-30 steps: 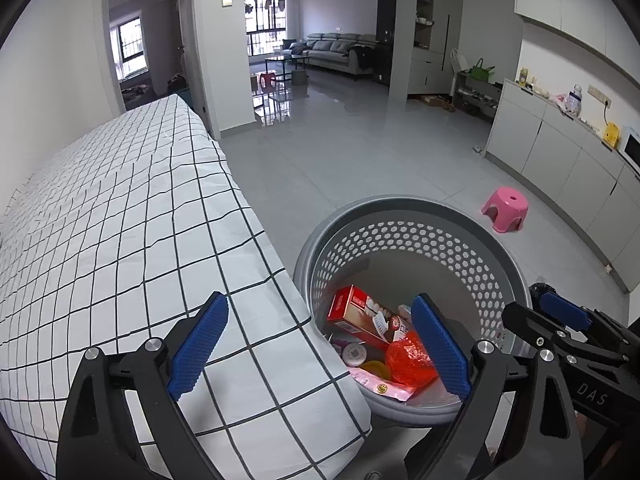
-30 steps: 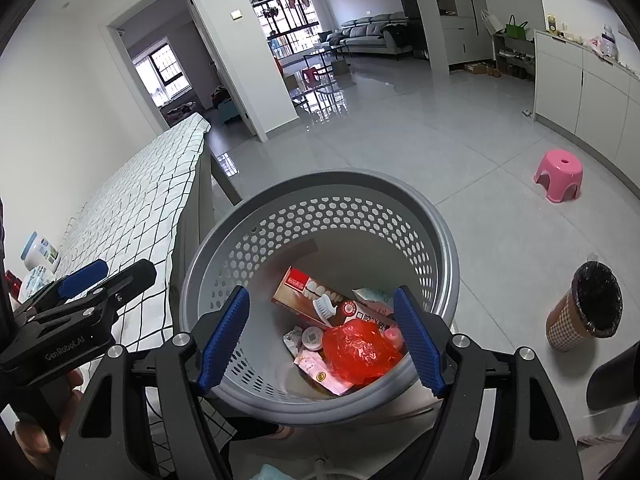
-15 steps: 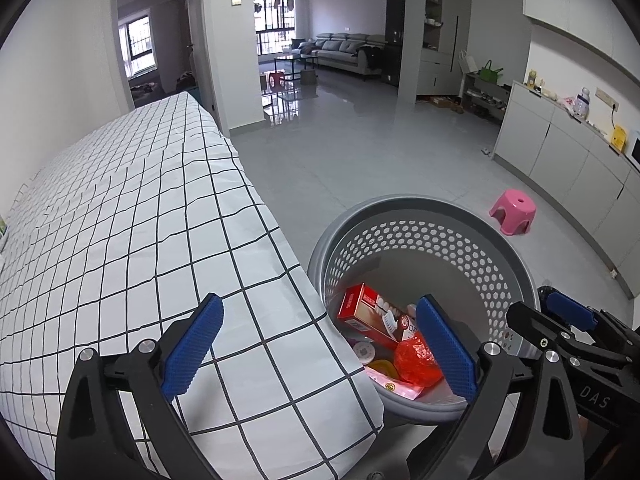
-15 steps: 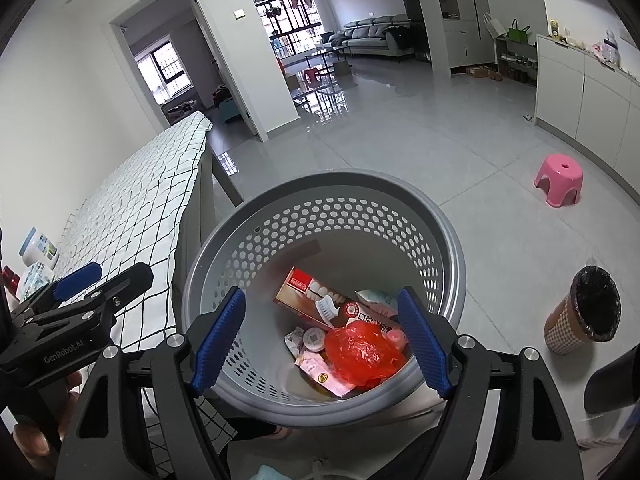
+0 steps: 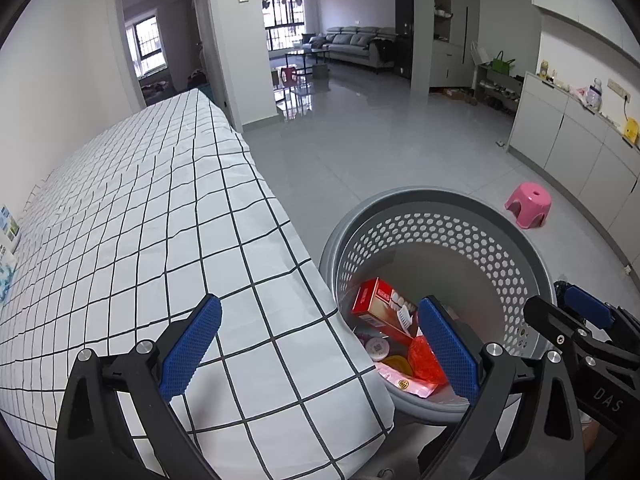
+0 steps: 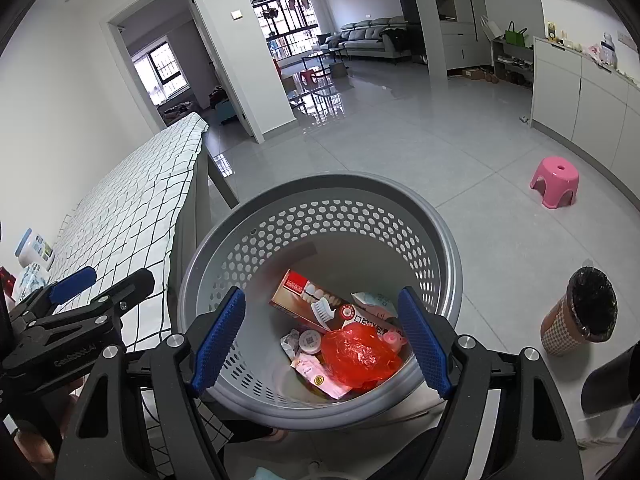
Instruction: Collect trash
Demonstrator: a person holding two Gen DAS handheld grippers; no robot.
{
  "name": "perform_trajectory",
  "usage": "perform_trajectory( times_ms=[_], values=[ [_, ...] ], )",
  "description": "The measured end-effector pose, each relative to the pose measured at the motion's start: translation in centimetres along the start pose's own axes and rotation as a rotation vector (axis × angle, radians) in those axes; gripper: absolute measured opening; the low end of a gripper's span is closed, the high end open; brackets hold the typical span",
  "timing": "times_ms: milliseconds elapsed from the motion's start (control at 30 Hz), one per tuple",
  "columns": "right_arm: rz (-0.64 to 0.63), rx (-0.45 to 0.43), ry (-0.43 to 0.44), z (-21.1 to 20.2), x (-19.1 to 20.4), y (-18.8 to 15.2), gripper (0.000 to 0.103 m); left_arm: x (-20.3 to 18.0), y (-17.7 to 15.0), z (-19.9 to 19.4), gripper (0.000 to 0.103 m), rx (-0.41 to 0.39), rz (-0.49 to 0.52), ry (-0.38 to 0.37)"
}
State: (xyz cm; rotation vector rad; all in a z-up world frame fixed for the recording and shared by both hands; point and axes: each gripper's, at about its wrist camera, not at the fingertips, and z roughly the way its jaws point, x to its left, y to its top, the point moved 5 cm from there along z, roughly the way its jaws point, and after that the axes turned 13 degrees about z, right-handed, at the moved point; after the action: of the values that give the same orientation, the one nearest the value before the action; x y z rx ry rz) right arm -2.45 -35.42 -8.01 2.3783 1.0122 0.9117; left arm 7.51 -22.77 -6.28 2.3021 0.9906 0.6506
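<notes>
Trash: crumpled red plastic bag (image 6: 358, 354), red toothpaste box (image 6: 310, 298), small wrappers, all lying in the round grey perforated plastic basket (image 6: 448, 240) on the floor beside the bed with the white checked sheet (image 5: 140, 220). It sits below and ahead of your right tool (image 6: 322, 338), the nearer one, box lying long-axis diagonal. Right tool's jaws apart, empty. Left tool (image 5: 316, 348) spread wide, empty, straddling the bed corner and basket rim.
</notes>
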Motion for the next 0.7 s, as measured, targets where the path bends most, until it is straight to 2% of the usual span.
perform_trajectory(
  times_ms=[700],
  values=[
    [-0.014,0.01,0.003,0.09,0.06,-0.18,0.075,0.02,-0.24,0.23,0.097,0.01,0.012,0.021]
  ],
)
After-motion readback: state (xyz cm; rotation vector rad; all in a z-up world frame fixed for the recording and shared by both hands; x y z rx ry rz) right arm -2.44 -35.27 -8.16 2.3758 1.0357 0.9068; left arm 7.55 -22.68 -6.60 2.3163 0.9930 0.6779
